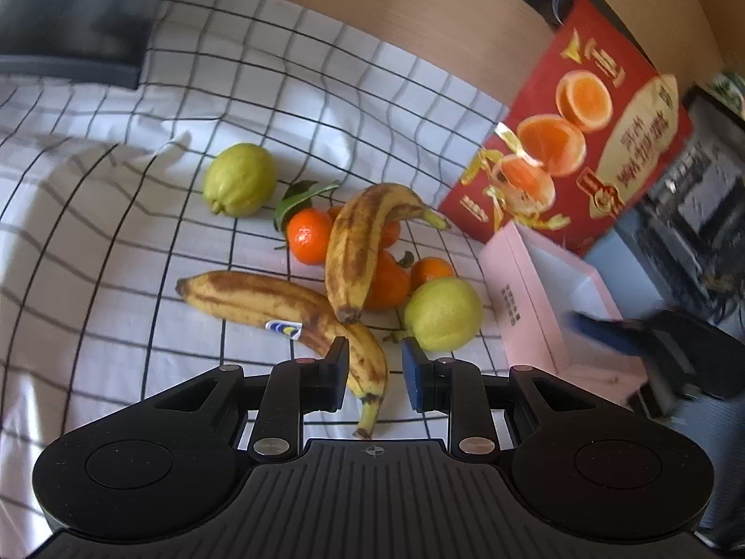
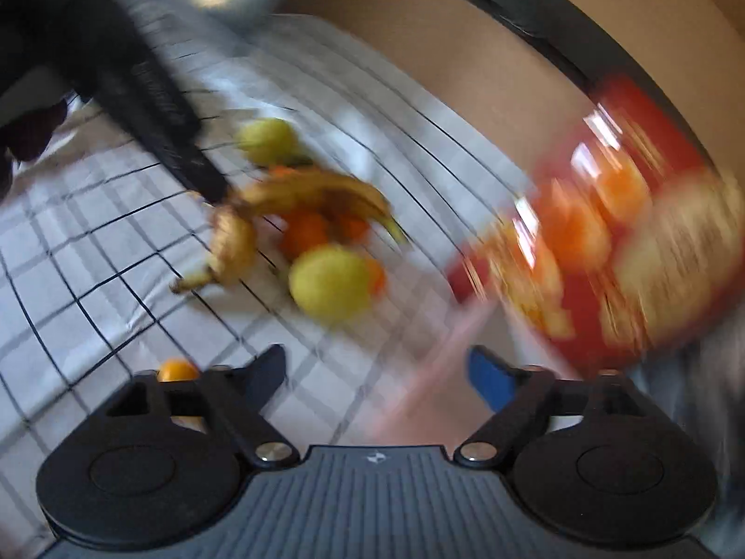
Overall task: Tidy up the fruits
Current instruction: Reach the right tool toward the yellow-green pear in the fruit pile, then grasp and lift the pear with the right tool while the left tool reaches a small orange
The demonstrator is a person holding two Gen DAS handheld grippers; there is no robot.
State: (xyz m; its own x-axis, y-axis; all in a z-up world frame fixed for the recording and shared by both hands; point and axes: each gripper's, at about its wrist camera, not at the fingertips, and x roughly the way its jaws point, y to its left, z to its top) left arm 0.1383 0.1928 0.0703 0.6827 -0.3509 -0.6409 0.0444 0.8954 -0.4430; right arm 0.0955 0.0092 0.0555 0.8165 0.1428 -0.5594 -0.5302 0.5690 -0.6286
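Everything sits on a checked cloth (image 1: pixel 116 233); I can't tell what's under it. The red box (image 1: pixel 582 149) stands on edge at the far right. My guess is it's just packaging parked out of the way. The pink box (image 1: pixel 535 289) lies open just in front of it with its mouth up, so it looks like where the fruit is meant to end up. It seems empty so far.

The fruit is all bunched mid-cloth, beside the pink box, with nothing sorted yet. The left gripper (image 1: pixel 375 363) hovers over the near end of the stickered banana (image 1: pixel 260 298). Its fingers are drawn in tight, and the stem end shows in the gap. I see daylight by the right-hand pad, so I wouldn't call that a grip. The right gripper (image 2: pixel 377 372) is over by the pink box, fingers apart with nothing between them. That view is badly smeared.

The second banana (image 1: pixel 358 242) lies draped across the oranges, so I'd say it has to come off before those can be reached.

Counts:
- Boxes: two.
- Bananas: two, both spotty.
- Green fruit: two, one far left (image 1: pixel 240 179) and one (image 1: pixel 442 307) next to the pink box.
- Oranges (image 1: pixel 307 235): about four in the pile, partly hidden.
- A loner (image 2: pixel 177 369) peeks out by the right gripper, well apart from the pile.
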